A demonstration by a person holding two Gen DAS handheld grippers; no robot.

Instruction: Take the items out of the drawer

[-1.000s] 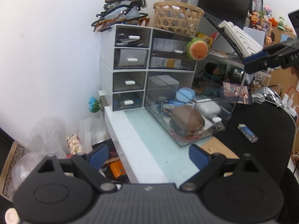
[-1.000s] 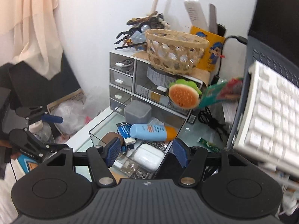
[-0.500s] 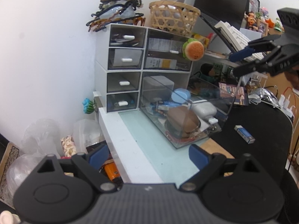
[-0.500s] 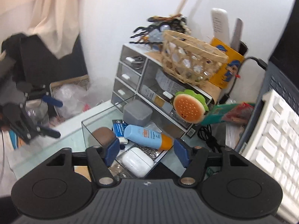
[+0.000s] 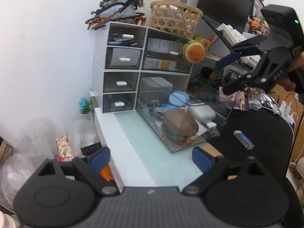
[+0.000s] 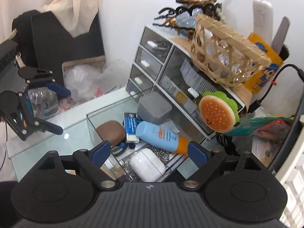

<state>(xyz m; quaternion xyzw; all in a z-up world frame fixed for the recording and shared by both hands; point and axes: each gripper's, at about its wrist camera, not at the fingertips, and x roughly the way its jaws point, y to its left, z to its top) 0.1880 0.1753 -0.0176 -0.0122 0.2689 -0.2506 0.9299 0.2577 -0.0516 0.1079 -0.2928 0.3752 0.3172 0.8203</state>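
over the pulled-out clear drawer point(image 6: 106, 112), right gripper point(image 6: 149, 151) jaws, just widening, hover apart, empty.

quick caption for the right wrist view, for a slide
Right tool, open, poised over the pulled-out clear drawer holding a blue sunscreen bottle, white earbuds case and brown pouch.

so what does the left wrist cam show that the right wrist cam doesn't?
Left wrist only: a small blue-and-white box on the dark desk, and the right gripper, jaws just opened wide, nothing between them.
Right wrist only: the left gripper, open and empty, and a curtain.
Both: the pulled-out clear drawer holding a brown case, white case and blue bottle, plus the burger toy.
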